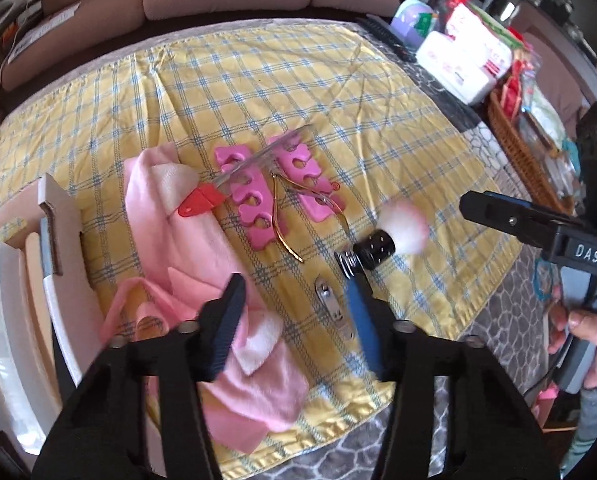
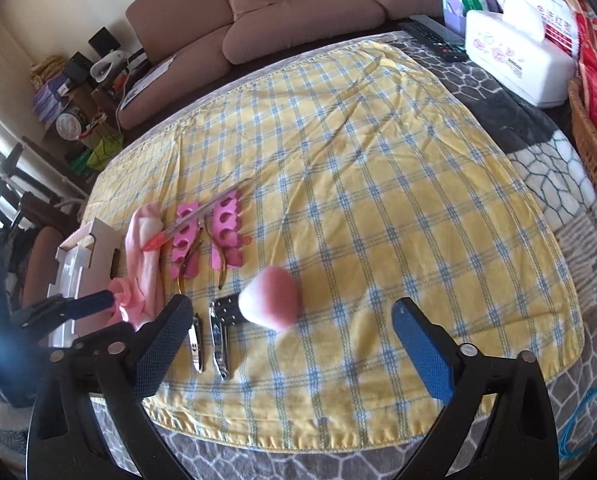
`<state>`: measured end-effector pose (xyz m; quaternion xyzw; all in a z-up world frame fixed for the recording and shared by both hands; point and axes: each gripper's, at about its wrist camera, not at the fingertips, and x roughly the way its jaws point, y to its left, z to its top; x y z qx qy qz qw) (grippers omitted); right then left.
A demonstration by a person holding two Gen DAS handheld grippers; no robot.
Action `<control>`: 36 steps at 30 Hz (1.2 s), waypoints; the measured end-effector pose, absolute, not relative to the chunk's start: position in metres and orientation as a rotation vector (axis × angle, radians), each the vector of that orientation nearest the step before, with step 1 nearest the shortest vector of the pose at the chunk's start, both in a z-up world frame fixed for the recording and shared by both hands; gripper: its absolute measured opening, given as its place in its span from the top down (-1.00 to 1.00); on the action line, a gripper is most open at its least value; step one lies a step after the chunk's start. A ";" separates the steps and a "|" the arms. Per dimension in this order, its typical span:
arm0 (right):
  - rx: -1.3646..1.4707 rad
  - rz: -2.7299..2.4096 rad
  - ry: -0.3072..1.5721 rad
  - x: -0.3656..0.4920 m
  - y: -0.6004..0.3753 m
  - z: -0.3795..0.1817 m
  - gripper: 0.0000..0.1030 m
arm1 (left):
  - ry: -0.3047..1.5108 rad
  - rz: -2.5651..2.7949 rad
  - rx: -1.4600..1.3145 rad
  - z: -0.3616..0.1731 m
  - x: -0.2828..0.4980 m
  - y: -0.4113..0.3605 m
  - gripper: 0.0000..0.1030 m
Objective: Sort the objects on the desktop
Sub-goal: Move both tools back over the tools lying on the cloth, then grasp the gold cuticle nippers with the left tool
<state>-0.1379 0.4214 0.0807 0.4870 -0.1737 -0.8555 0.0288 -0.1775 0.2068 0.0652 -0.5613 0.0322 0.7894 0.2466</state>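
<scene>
On the yellow checked cloth (image 1: 258, 92) lie two pink toe separators (image 1: 254, 208), a red-handled nail file (image 1: 202, 200), gold cuticle nippers (image 1: 286, 220), two steel nail clippers (image 1: 334, 308) and a black-handled brush with pink-white bristles (image 1: 402, 224). My left gripper (image 1: 294, 284) hovers low over the cloth, its fingers apart with one clipper between them, its blue pad close beside the clipper. A pink towel (image 1: 202, 240) lies under its left finger. My right gripper (image 2: 292, 306) stands wide open above the brush (image 2: 270, 300), touching nothing. The clippers (image 2: 220, 348) lie by its left finger.
An open white box (image 1: 58, 220) stands at the cloth's left edge. At the back right are a tissue box (image 2: 514, 60), a remote (image 2: 434, 36) and a wicker basket (image 2: 590, 140). A sofa (image 2: 258, 20) lies beyond the table. A hand (image 1: 590, 340) holds the right gripper.
</scene>
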 end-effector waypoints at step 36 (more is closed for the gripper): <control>1.870 -2.267 -0.106 -0.230 0.328 0.024 0.74 | -0.090 2.067 -1.766 0.013 -0.224 0.221 0.80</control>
